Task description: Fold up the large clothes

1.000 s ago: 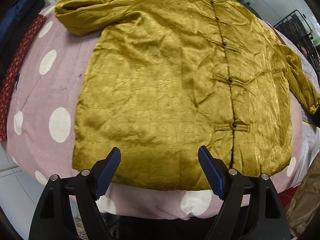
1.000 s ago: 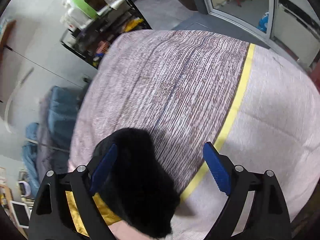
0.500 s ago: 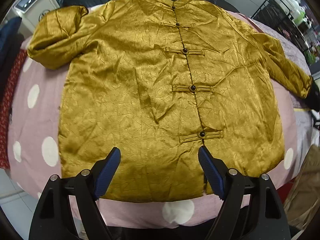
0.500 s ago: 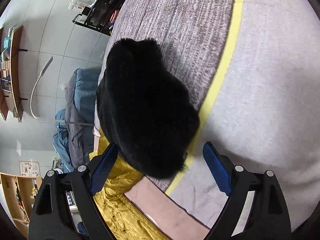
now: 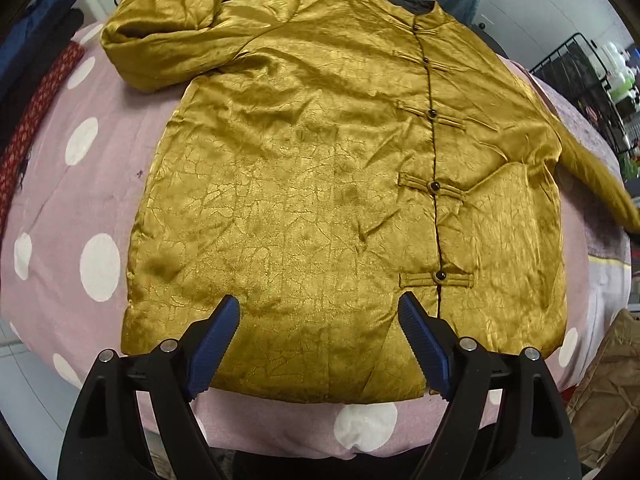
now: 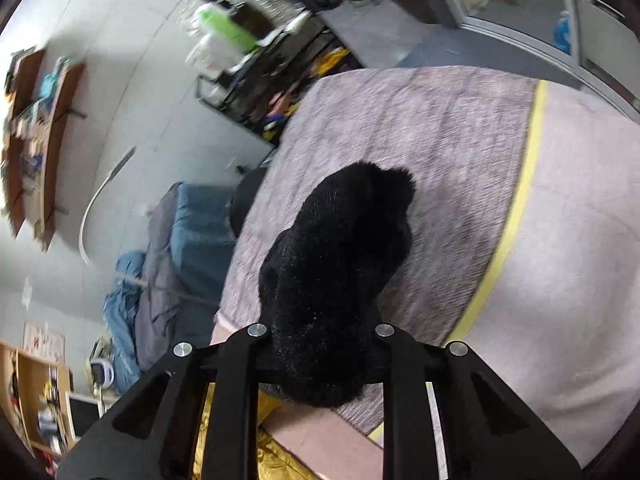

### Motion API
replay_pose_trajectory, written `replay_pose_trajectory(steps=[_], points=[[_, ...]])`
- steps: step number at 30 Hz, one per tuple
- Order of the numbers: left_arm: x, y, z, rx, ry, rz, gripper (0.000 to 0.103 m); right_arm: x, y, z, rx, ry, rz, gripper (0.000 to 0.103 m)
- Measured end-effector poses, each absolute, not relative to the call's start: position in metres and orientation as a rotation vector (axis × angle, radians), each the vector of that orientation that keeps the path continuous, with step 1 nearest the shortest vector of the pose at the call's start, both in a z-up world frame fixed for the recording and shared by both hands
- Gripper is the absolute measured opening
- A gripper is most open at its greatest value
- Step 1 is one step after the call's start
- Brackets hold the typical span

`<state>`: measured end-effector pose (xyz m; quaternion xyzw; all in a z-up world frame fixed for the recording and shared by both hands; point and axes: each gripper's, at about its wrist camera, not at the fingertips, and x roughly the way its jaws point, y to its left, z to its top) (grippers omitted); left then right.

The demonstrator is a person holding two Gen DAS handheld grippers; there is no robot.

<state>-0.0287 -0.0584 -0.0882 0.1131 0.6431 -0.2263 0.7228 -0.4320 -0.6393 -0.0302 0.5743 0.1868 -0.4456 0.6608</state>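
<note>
The gold satin jacket point(image 5: 312, 184) lies face up & spread flat on the bed, over a pink bedspread w/ white dots point(image 5: 100, 266). Its hem runs along the bed's near edge and its collar points to the far edge, so it looks laid out ready for a first fold.

At the far left corner, the jacket's left-side sleeve point(image 5: 160, 52) is already doubled back on itself in a bunched loop, prob. so it stays on the bed rather than hanging off.

The left tongs point(image 5: 320, 340) hover above the hem, jaws wide apart w/ nothing between them. The blue pads point(image 5: 218, 338) sit over the cloth w/o touching it. Judging by the position, this hand waits to take the hem once the sleeves are in.

The button placket point(image 5: 434, 184) runs hem to collar, right of the jacket's middle; it's fastened, so the front stays together when folded.

Toward the bed's right edge the other sleeve point(image 5: 592, 176) stretches out over a grey-mauve striped cover point(image 6: 420, 140). Its end is a black furry cuff point(image 6: 340, 280).

The right tongs point(image 6: 320, 360) are closing on that cuff; the fur fills the gap btw. the jaws & hides the pads, so it reads as a grip. Likely reason: the cuff is the handiest hold for swinging the sleeve across the body.
</note>
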Motion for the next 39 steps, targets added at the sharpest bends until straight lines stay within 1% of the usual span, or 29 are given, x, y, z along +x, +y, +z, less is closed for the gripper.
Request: replay_pose_trajectory(steps=[3, 8, 16, 20, 26, 31, 35, 39], points=[[-0.023, -0.055, -0.090, 0.237, 1.426, -0.496, 0.079, -0.425, -0.631, -0.047, 1.297, 0.506, -1.029, 0.020], [-0.019, -0.049, -0.089, 0.224, 1.424, -0.489, 0.079, -0.408, -0.619, -0.049, 1.254, 0.548, -1.055, 0.020], [-0.015, -0.029, -0.087, 0.202, 1.406, -0.467, 0.080, -0.352, -0.615, -0.005, 1.120, 0.574, -1.002, 0.020], [-0.012, -0.017, -0.083, 0.173, 1.393, -0.459, 0.080, -0.307, -0.604, 0.021, 1.028, 0.609, -0.941, 0.020], [-0.007, 0.009, -0.075, 0.139, 1.363, -0.442, 0.080, -0.196, -0.569, 0.046, 0.813, 0.742, -0.820, 0.020], [0.000, 0.046, -0.080, 0.066, 1.376, -0.383, 0.081, -0.076, -0.500, 0.054, 0.596, 0.856, -0.644, 0.020], [0.007, 0.074, -0.082, 0.031, 1.366, -0.330, 0.081, 0.005, -0.429, 0.044, 0.500, 0.927, -0.495, 0.020], [0.013, 0.098, -0.086, -0.003, 1.369, -0.287, 0.081, 0.070, -0.350, 0.017, 0.445, 1.015, -0.352, 0.020]])
